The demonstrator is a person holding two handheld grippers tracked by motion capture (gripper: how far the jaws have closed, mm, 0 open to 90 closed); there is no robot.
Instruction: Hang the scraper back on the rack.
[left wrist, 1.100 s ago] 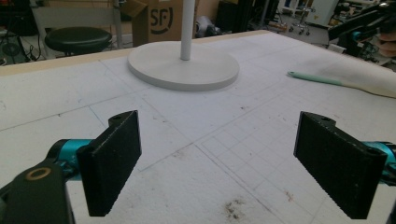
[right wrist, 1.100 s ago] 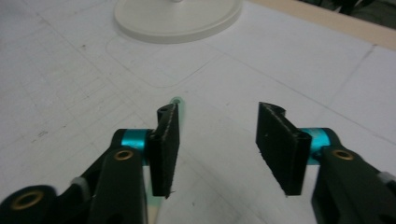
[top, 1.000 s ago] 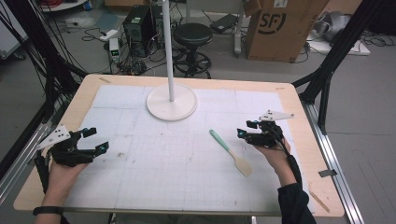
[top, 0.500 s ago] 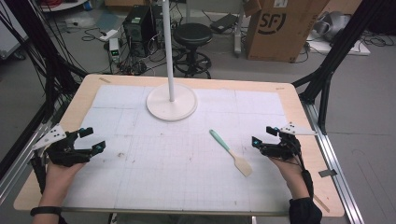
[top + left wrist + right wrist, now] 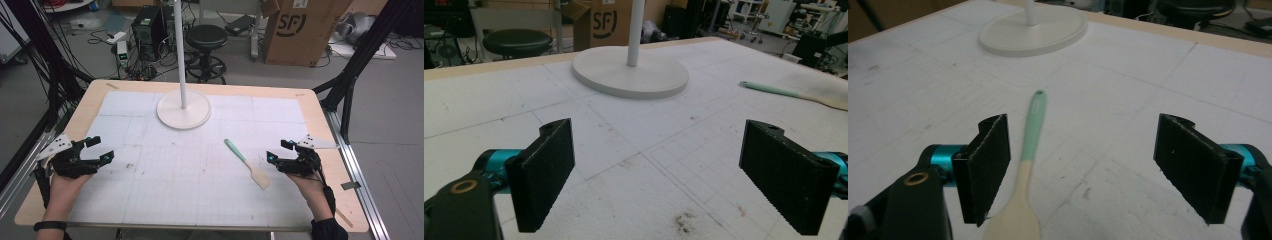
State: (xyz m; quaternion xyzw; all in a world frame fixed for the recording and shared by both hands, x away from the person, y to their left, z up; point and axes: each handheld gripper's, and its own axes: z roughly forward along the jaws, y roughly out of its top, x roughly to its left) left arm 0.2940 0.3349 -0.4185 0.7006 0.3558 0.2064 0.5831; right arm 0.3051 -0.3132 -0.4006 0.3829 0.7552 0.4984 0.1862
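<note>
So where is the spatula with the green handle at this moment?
In the high view the cream spatula with the mint-green handle lies flat on the white gridded mat, right of centre, between the round white stand base and the right gripper.

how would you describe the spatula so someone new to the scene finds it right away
Start at the round white lamp base at the far middle of the table. Nearer and to the right, just left of the right gripper, lies the spatula. It is the only loose utensil there: mint-green handle, pale cream blade.
</note>
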